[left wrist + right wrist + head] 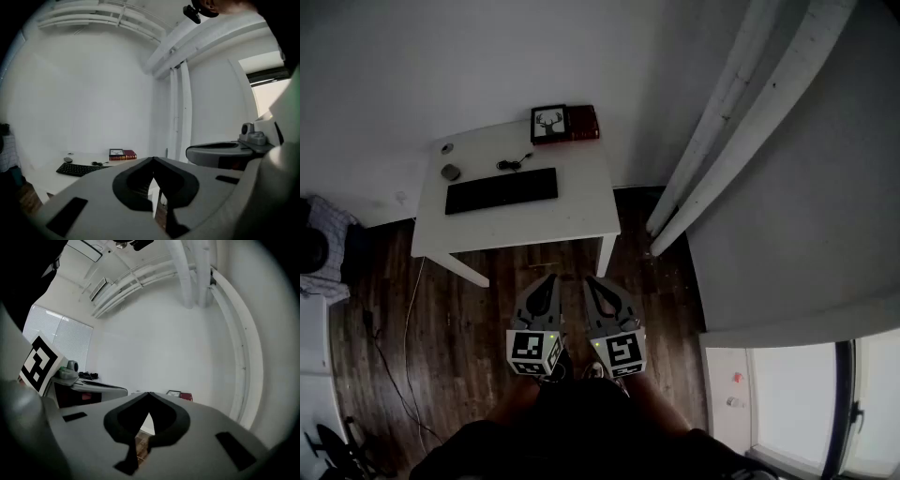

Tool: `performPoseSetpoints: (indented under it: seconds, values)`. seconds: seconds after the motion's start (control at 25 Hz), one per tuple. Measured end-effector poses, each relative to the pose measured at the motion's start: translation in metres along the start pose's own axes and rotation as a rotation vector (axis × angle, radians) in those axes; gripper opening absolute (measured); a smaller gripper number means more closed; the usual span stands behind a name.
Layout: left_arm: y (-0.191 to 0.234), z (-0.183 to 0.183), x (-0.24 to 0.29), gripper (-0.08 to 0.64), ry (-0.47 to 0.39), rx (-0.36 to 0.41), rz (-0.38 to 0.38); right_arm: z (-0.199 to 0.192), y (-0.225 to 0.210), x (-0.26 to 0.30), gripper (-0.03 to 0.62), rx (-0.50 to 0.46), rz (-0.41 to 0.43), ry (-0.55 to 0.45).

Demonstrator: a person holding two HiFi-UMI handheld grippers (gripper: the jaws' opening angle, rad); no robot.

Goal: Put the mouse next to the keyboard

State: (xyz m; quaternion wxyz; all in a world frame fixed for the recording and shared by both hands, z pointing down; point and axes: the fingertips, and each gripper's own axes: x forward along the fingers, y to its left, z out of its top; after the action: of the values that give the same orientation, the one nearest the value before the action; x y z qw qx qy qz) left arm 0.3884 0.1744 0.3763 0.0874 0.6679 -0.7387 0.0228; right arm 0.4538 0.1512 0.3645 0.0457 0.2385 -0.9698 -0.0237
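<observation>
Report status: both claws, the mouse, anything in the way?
Left claw shut, empty; right claw shut, empty, both over floor, short of table. Mouse on table behind left end of keyboard, untouched. Nothing blocks the approach.

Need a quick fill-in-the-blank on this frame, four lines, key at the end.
1. The keyboard on the white table is ____ in colour.
2. In the head view, the mouse sits by the keyboard's ____ end.
3. The fingers of the left gripper and the right gripper are ____, with nothing between them.
4. The framed picture beside the red book shows a ____.

Missing words: black; left; shut; deer
</observation>
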Motion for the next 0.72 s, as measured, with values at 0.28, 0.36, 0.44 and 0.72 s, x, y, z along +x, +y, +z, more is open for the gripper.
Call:
performPoseSetpoints:
  seconds: [0.28,0.36,0.44,0.72]
  values:
    - [0.04,0.007,0.011,0.002,-0.003,0.005,0.022,0.004,0.014,0.042,0.021,-0.005,0.02,0.005]
    - [0.055,0.007,0.011,0.002,-0.001,-0.007,0.041,0.003,0.018,0.055,0.021,-0.001,0.031,0.012]
    - [0.073,0.006,0.012,0.002,0.001,-0.015,0.057,0.004,0.023,0.071,0.021,0.004,0.042,0.013]
    - [0.151,0.006,0.015,0.002,0.012,-0.058,0.12,0.011,0.055,0.139,0.021,-0.014,0.096,0.033]
